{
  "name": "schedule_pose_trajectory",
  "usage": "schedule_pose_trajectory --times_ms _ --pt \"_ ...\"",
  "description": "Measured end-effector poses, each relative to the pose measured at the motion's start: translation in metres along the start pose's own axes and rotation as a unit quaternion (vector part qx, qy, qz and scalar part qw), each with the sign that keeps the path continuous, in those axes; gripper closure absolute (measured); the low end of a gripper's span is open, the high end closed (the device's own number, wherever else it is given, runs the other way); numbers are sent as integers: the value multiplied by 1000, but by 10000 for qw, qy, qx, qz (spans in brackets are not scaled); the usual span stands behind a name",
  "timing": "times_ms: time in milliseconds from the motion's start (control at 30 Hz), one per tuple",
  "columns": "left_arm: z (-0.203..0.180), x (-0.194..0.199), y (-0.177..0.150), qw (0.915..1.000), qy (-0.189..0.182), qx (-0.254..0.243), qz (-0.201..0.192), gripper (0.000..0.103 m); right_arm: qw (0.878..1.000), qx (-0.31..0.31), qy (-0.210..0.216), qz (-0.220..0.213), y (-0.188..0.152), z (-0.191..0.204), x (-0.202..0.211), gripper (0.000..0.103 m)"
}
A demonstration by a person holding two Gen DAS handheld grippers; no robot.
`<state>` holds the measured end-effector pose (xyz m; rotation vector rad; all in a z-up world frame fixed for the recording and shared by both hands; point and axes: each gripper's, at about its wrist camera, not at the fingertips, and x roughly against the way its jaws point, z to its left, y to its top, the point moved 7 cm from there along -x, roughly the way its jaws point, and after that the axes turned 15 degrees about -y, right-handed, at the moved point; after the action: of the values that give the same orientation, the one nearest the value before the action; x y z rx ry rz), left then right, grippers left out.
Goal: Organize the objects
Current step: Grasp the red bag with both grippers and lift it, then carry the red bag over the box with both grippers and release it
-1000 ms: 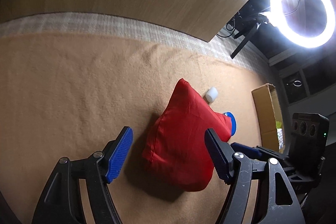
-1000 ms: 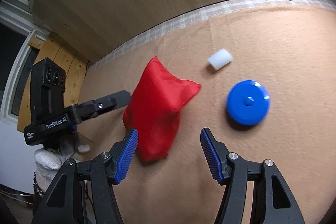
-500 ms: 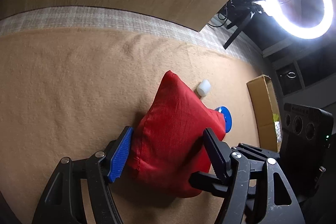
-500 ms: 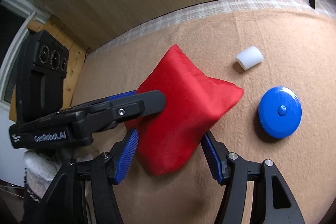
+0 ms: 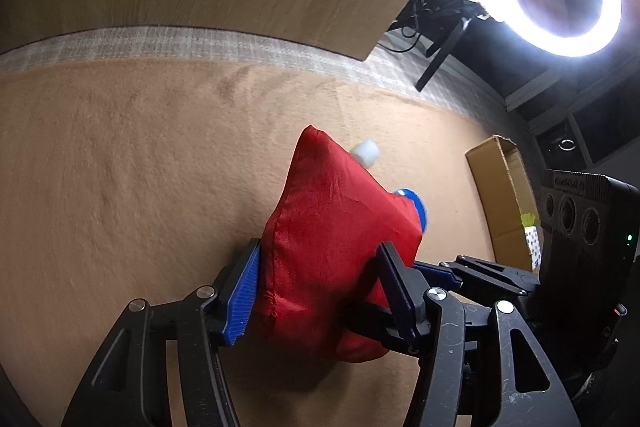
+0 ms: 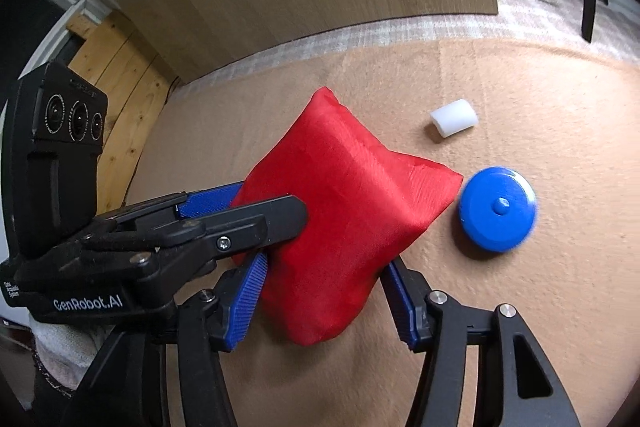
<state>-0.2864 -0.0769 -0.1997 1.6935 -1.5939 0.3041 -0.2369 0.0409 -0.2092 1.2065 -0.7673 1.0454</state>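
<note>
Bright red bean bag on a tan fuzzy blanket. Blue round disc at 3 o'clock of it, small white cylinder at 1 o'clock. Pale plaid strip along the blanket's far edge.

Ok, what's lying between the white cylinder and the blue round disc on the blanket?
Nothing: in the right wrist view only bare tan blanket separates the white cylinder from the blue disc. The red bag sits off to the side.
</note>
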Motion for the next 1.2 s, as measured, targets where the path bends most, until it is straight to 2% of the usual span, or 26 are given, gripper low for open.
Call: schedule_pose_trajectory --times_ms 133,533,933,1200 --pt "-29 3 -6 9995 127 -248 -116 42 9998 76 -38 -163 -5 -11 23 49" --pt "-141 -20 -8 9952 88 -917 -332 42 9968 105 -265 -741 -24 -77 105 49" --pt "-255 -95 -22 9901 -217 -1371 -185 43 9924 -189 -753 -958 -55 -182 165 49" --pt "-324 -157 -28 9845 -438 -1698 101 42 9878 -508 -1041 -1044 -62 -252 183 49"
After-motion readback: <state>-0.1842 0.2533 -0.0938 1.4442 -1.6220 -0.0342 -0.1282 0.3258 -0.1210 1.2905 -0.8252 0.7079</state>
